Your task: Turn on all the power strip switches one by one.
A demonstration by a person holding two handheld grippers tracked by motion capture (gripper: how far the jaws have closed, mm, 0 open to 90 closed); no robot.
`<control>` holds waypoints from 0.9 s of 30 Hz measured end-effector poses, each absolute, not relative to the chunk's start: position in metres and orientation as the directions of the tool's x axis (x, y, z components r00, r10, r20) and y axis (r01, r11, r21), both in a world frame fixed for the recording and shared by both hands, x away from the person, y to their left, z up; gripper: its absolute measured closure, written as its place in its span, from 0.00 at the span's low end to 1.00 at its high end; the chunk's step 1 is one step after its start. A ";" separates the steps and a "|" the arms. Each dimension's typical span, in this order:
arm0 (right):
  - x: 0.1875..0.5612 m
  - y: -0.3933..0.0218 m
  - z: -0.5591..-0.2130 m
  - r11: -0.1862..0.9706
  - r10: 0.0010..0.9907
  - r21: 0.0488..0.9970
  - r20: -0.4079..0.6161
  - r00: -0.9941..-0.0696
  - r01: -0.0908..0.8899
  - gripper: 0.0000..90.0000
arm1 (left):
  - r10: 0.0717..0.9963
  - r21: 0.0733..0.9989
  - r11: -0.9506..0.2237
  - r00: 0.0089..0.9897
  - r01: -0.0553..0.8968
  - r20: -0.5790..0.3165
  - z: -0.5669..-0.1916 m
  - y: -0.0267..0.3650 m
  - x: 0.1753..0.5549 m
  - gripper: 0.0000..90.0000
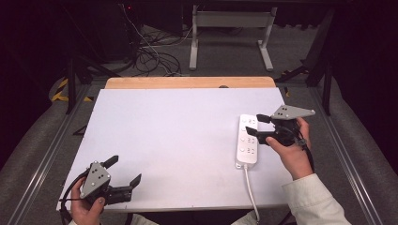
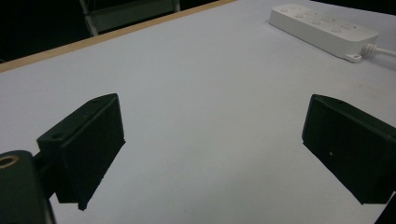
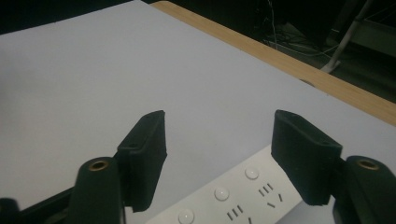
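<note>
Quickly: left hand-held gripper (image 1: 126, 170) sits at the near left corner of the table (image 1: 178, 140), held in the person's left hand (image 1: 87, 204), jaws spread wide with nothing between them, pointing toward the far right. From its own view the left hand-held gripper (image 2: 212, 154) has both black jaws well apart over bare white surface, and the power strip (image 2: 322, 29) lies far off at upper right. Right hand-held gripper (image 1: 256, 125) is released too, jaws parted, held in the right hand (image 1: 293, 152) at the right side of the table, hovering over the far half of the power strip (image 1: 248, 140); cannot tell whether the jaws touch it. In the right gripper view the right hand-held gripper (image 3: 217, 154) straddles the strip's width, and the power strip (image 3: 233, 203) shows round buttons and socket slots below and between the jaws. Strip is white, lies lengthwise front to back near the right edge, its white cable (image 1: 251, 192) running off the near edge. White sleeve (image 1: 314, 199) on the right forearm. Table has a wooden strip (image 1: 190, 82) along its far edge. Beyond it, floor cables (image 1: 152, 56) and a grey metal frame (image 1: 232, 35).
</note>
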State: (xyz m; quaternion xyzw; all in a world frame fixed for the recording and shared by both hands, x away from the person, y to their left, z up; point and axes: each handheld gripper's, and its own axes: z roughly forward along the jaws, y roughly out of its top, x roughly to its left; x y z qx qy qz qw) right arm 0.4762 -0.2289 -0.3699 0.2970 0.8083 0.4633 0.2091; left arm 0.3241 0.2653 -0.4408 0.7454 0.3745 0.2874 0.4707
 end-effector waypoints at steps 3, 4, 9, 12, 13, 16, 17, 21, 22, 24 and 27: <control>0.464 -0.233 -0.371 0.404 0.659 0.873 -0.071 -0.749 0.273 0.30 | 0.829 0.917 -0.276 0.554 0.288 0.076 -0.441 0.265 0.324 0.07; 0.460 -0.234 -0.371 0.407 0.653 0.873 -0.074 -0.754 0.268 0.28 | 0.829 0.917 -0.277 0.555 0.288 0.076 -0.441 0.265 0.324 0.07; 0.444 -0.240 -0.376 0.407 0.630 0.878 -0.069 -0.773 0.253 0.20 | 0.829 0.918 -0.277 0.553 0.285 0.079 -0.440 0.265 0.324 0.07; 0.436 -0.244 -0.379 0.395 0.628 0.883 -0.057 -0.776 0.254 0.18 | 0.830 0.917 -0.278 0.553 0.287 0.078 -0.440 0.266 0.324 0.07; 0.433 -0.245 -0.381 0.385 0.627 0.885 -0.042 -0.778 0.262 0.18 | 0.829 0.917 -0.276 0.554 0.289 0.075 -0.440 0.266 0.324 0.07; 0.427 -0.248 -0.386 0.366 0.619 0.890 -0.016 -0.785 0.270 0.16 | 0.829 0.917 -0.276 0.554 0.289 0.076 -0.440 0.266 0.324 0.07; 0.425 -0.249 -0.387 0.355 0.616 0.893 0.000 -0.787 0.278 0.16 | 0.829 0.916 -0.276 0.555 0.289 0.075 -0.440 0.266 0.324 0.07; 0.418 -0.253 -0.397 0.317 0.609 0.895 0.062 -0.791 0.314 0.15 | 0.828 0.917 -0.276 0.556 0.289 0.074 -0.440 0.266 0.324 0.06; 0.416 -0.254 -0.399 0.319 0.610 0.893 0.063 -0.790 0.317 0.15 | 0.828 0.917 -0.276 0.555 0.289 0.074 -0.440 0.266 0.324 0.06; 0.413 -0.255 -0.404 0.322 0.609 0.888 0.072 -0.790 0.329 0.15 | 0.829 0.917 -0.276 0.555 0.289 0.074 -0.440 0.266 0.324 0.06; 0.409 -0.256 -0.413 0.344 0.628 0.874 0.057 -0.776 0.343 0.15 | 0.829 0.917 -0.270 0.555 0.292 0.068 -0.441 0.266 0.324 0.06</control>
